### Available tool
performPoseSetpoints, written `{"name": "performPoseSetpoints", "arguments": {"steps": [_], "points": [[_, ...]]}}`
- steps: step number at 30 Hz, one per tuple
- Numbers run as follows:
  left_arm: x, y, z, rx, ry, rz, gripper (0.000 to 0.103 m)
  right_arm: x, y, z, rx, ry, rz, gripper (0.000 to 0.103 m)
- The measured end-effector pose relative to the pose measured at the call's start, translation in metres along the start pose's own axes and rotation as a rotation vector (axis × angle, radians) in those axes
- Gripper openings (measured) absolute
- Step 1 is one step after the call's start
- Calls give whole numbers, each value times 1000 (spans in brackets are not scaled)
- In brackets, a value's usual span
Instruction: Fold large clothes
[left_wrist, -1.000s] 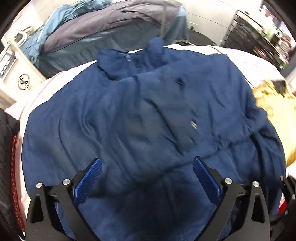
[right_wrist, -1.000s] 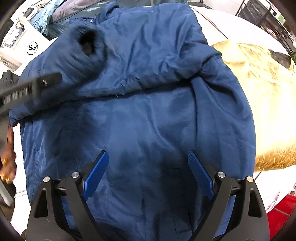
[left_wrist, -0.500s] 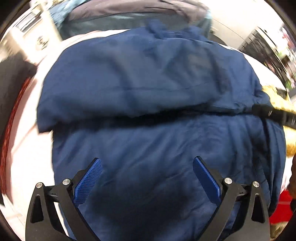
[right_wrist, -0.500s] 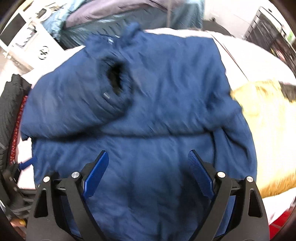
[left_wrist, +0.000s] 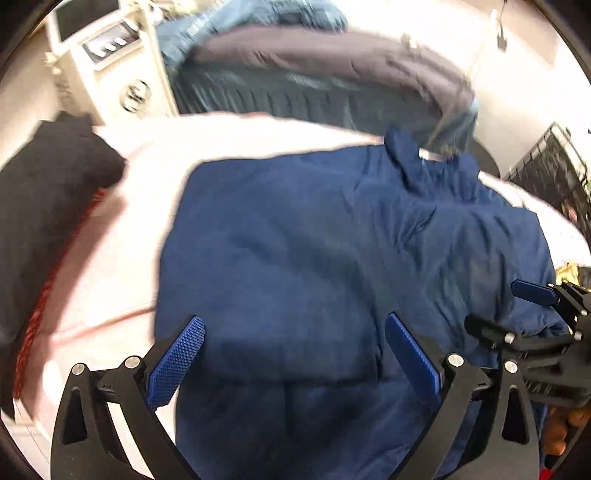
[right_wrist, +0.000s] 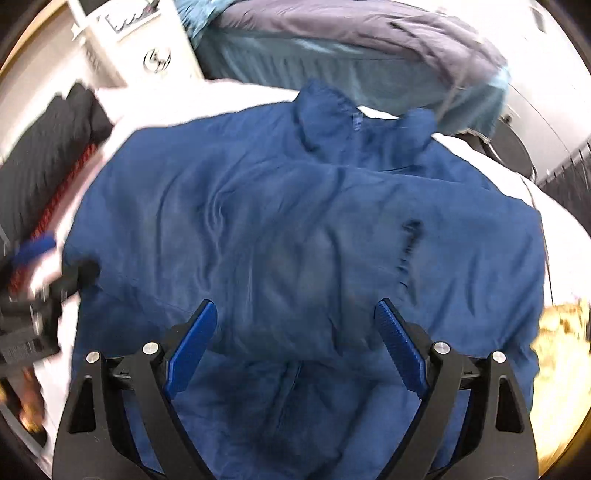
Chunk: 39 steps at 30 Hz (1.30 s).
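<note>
A: left cam: left tongs (left_wrist: 293, 363) apart, empty, over the navy jacket (left_wrist: 332, 258) spread on the white bed (left_wrist: 129, 221)

B: right cam: right tongs (right_wrist: 295, 345) apart too. Soft, slippery shell, I'd grab the hem

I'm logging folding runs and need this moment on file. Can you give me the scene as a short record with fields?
garment: blue jacket, lying spread on a white surface, collar at the far end
left gripper: open, over the jacket's near part, holding nothing
right gripper: open, over the jacket, holding nothing
other clothes: grey and light-blue pile behind; yellow garment at the right; black garment at the left
image: motion-blurred
</note>
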<state>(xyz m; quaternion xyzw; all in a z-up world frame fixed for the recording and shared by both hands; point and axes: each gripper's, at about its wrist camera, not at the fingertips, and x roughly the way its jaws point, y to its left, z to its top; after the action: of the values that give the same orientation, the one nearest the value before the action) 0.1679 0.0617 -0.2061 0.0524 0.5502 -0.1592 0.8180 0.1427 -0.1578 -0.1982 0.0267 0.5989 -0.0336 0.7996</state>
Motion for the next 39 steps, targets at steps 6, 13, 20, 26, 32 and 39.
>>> {"name": "performPoseSetpoints", "arguments": {"steps": [6,13,20,26,32,39], "points": [[67,-1,2,33,135,39,97,54,-32,-4,75,128,-49,87],[92,-7,3,43,110,59,98,96,-53,2,166,227,25,98],[106,-6,11,23,120,43,99,105,-52,14,185,243,4,99],[104,-3,13,28,122,43,98,104,-49,11,201,217,-10,99],[70,-3,12,46,137,59,97,70,-43,-3,233,170,-23,98],[3,1,-42,118,27,17,97,10,-34,-61,161,71,-15,98]]}}
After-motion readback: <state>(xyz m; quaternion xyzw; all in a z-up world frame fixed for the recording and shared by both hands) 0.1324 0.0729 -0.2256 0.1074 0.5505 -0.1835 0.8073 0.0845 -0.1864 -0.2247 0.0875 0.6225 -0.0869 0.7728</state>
